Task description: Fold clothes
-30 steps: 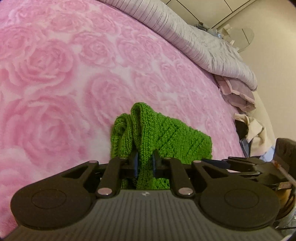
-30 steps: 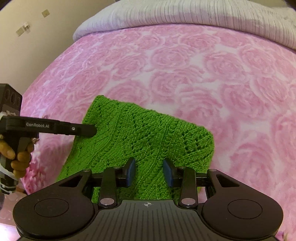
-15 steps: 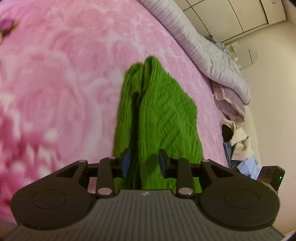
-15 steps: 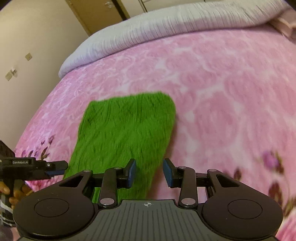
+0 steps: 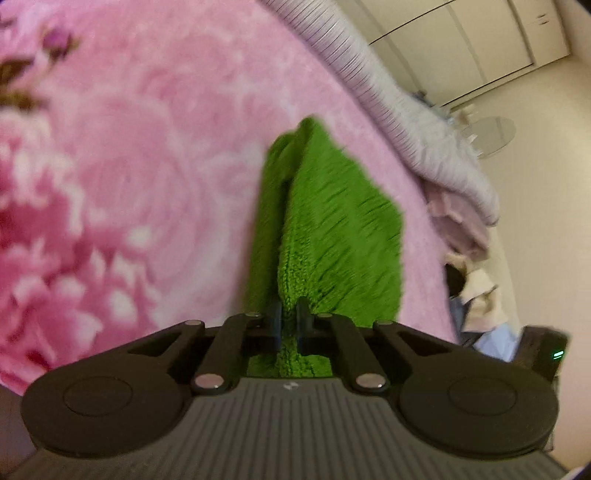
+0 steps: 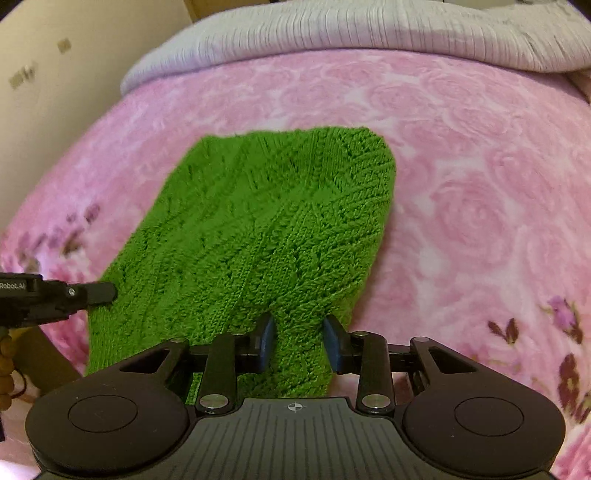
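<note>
A green knitted garment (image 6: 266, 221) lies folded on the pink rose-patterned blanket (image 6: 480, 206); in the left wrist view the green garment (image 5: 332, 229) runs away from the camera. My left gripper (image 5: 290, 325) is shut on the garment's near folded edge. It also shows in the right wrist view (image 6: 92, 291), at the garment's left corner. My right gripper (image 6: 299, 339) is open, its blue pads (image 6: 266, 341) standing on either side of the garment's near right corner without closing on it.
A grey striped duvet (image 6: 369, 33) lies along the far edge of the bed. A pile of pale clothes (image 5: 476, 280) sits off the bed's right side in the left wrist view. A wall (image 6: 55, 81) stands left of the bed.
My left gripper opened half a second ago and has now closed on the garment's edge. The garment now lies longer and flatter. My right gripper stayed open and came back over the near corner.
</note>
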`<action>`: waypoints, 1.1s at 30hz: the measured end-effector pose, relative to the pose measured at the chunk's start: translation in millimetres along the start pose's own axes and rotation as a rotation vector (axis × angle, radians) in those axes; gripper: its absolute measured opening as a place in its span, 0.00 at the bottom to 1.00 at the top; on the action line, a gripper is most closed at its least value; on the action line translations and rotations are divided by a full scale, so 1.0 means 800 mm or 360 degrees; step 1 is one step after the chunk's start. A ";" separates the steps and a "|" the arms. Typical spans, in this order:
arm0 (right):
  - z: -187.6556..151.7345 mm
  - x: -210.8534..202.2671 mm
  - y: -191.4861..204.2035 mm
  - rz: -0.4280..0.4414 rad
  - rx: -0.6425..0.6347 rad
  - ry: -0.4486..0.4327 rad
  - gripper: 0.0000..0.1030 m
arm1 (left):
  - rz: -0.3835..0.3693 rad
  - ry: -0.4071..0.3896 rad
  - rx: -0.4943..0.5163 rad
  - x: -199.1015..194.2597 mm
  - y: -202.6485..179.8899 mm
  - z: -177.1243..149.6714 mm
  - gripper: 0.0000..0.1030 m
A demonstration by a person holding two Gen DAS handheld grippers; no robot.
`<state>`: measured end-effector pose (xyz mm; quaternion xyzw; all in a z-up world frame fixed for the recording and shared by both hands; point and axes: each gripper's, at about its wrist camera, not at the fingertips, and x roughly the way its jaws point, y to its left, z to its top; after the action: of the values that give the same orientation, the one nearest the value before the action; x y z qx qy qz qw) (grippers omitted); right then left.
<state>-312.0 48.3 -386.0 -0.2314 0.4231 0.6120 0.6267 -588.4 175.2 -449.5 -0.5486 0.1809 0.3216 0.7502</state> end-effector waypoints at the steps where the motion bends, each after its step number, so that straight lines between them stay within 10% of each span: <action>1: -0.002 0.002 -0.002 0.0002 0.0000 -0.0005 0.33 | 0.0016 -0.0011 0.0009 0.004 0.002 -0.003 0.05; 16: -0.047 -0.042 -0.026 0.0270 0.0240 -0.0096 0.33 | 0.0021 -0.0029 0.0044 -0.013 0.001 -0.013 0.11; 21: -0.070 -0.088 -0.020 0.0248 -0.0036 -0.0265 0.33 | -0.0011 -0.0013 0.0012 -0.040 -0.003 -0.036 0.15; 33: -0.131 -0.077 0.020 0.0087 -0.0531 -0.0183 0.33 | -0.0037 0.0008 -0.0130 -0.038 -0.006 -0.070 0.18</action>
<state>-346.8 -69.2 -388.4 -0.2854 0.2853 0.7028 0.5859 -602.8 112.7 -445.7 -0.5816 0.1633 0.3187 0.7304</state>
